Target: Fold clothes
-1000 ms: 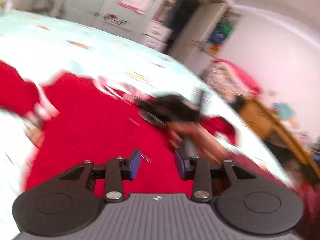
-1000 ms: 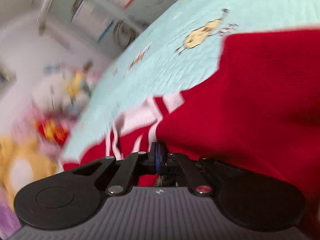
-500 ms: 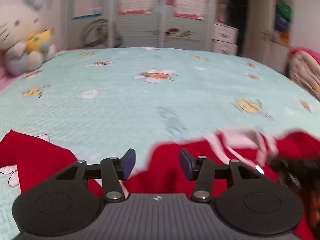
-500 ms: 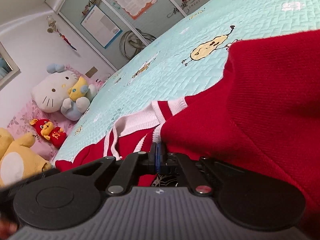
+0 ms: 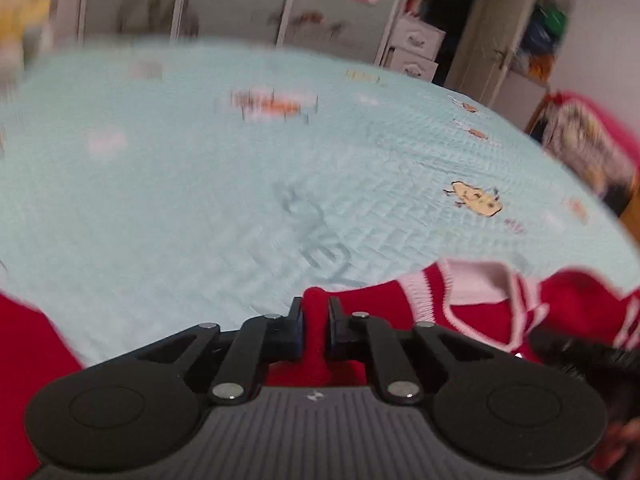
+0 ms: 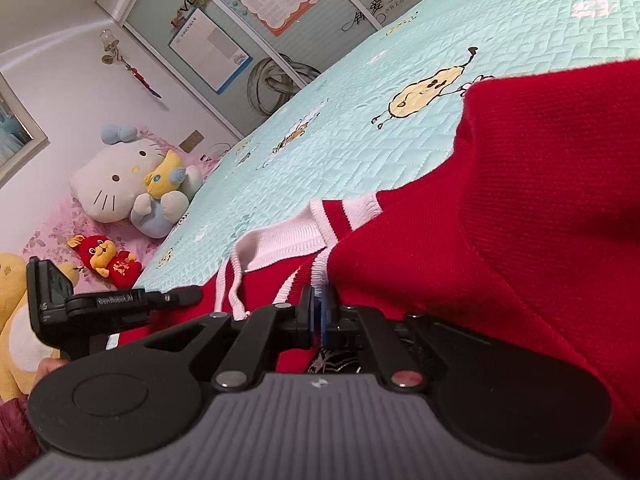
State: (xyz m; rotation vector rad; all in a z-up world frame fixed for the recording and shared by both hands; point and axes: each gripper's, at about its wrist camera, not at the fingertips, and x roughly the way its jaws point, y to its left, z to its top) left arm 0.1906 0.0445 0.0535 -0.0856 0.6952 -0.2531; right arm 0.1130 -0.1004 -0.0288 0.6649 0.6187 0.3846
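A red knit sweater (image 6: 520,208) with a white-and-red ribbed collar (image 6: 288,240) lies on the light blue quilted bed (image 6: 360,152). My right gripper (image 6: 320,312) is shut on the sweater's edge by the collar. My left gripper (image 5: 315,322) is shut on a fold of the red sweater (image 5: 360,300) left of the collar (image 5: 472,280). The left gripper also shows at the left in the right wrist view (image 6: 120,304). The right gripper's dark body shows at the right edge of the left wrist view (image 5: 580,356).
Plush toys, among them a white cat plush (image 6: 120,184), a small red one (image 6: 106,260) and a yellow one (image 6: 16,320), sit at the bed's head. Wardrobe doors (image 6: 280,8) stand behind the bed. A drawer unit (image 5: 416,52) and clutter (image 5: 588,148) stand beyond the bed.
My left gripper has swung from over the sweater's body to its edge beside the collar and closed on a fold. The right gripper has stayed shut on the sweater.
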